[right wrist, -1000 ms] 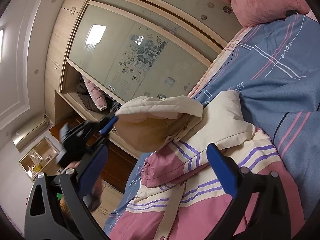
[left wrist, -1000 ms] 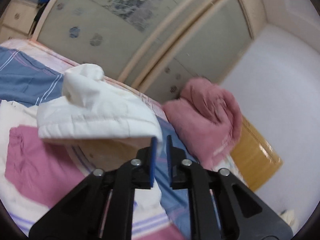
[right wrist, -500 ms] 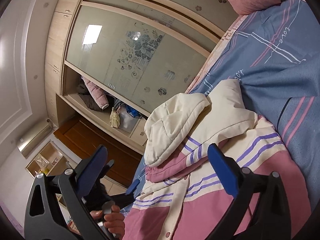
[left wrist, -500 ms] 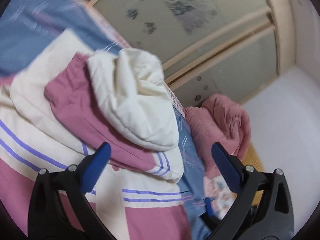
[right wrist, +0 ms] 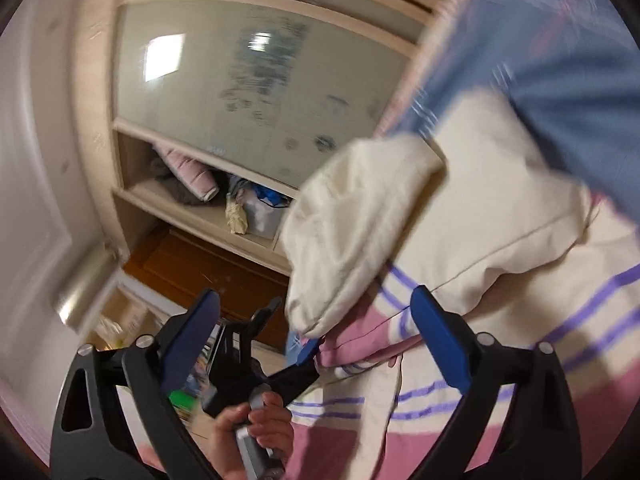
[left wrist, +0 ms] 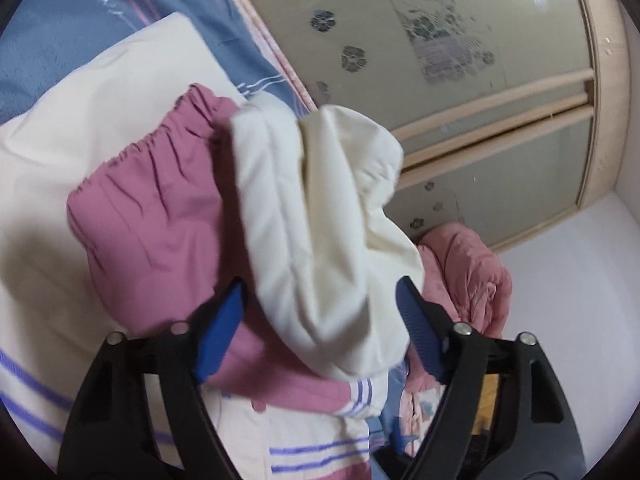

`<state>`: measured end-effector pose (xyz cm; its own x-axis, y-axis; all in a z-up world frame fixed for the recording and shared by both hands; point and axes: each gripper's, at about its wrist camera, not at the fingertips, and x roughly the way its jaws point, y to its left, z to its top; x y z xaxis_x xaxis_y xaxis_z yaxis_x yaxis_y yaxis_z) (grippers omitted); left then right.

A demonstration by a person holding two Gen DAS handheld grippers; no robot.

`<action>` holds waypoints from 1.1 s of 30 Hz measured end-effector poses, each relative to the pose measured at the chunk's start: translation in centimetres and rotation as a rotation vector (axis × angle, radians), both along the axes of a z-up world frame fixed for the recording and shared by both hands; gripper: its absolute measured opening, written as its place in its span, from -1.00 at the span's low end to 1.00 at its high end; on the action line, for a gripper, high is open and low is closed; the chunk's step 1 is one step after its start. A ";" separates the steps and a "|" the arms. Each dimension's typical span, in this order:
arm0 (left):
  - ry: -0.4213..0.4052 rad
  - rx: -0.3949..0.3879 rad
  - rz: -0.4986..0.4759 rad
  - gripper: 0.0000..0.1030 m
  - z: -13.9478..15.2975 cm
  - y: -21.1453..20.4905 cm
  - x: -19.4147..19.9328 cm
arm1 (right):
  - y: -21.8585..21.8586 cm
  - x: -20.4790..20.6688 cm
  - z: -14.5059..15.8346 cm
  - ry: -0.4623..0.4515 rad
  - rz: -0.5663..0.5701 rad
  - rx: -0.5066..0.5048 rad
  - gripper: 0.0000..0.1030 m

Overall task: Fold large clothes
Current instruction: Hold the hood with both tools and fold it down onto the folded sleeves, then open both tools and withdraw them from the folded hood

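Observation:
A cream and pink jacket with purple stripes lies spread on the bed. Its cream hood is flopped over the pink part. My left gripper straddles the hood's lower end; its jaws are closing and the pads do not clearly press the cloth. In the right wrist view the hood hangs over the jacket. My right gripper is open with its jaws closing, the hood's tip between the fingers untouched. The left gripper and the hand holding it show just below that tip.
A blue striped bedsheet lies under the jacket. A rolled pink blanket sits at the bed's far end. Frosted wardrobe doors run alongside the bed, with an open shelf of clothes and a brown door beyond.
The left gripper, shut at the lifted hood before, opened wide, dropped lower and now narrows around it. The hood fell onto the jacket. The right gripper swung in toward the hood.

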<state>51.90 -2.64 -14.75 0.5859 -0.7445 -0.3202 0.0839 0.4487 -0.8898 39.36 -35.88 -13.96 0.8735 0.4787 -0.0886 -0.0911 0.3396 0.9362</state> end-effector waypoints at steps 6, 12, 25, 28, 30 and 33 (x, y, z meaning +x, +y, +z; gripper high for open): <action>0.009 -0.064 0.021 0.31 -0.7 0.5 2.2 | -1.3 5.1 -3.6 0.047 -0.014 0.181 0.37; 0.011 -0.149 -0.014 -0.49 -2.3 0.3 4.1 | -1.3 8.5 -2.9 0.059 0.004 0.103 -0.80; -0.080 -0.266 -0.149 -0.82 -0.9 2.4 -0.4 | 1.0 1.7 -0.3 -0.052 0.057 0.170 -0.88; -0.043 -0.125 -0.170 -0.82 -1.8 3.1 -2.0 | 2.3 0.2 -2.3 0.126 0.045 0.084 -0.88; 0.007 0.006 -0.181 -0.81 -3.0 2.8 -1.9 | 2.5 -0.2 -3.5 0.211 0.019 0.035 -0.88; 0.079 0.105 -0.184 -0.78 -5.5 2.3 -0.9 | 3.4 0.4 -4.2 0.257 -0.010 -0.075 -0.88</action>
<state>50.98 -0.38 -20.20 0.4136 -0.7966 -0.4409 0.1046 0.5226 -0.8461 39.80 -32.48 -18.12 0.8226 0.4535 -0.3429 0.1501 0.4085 0.9004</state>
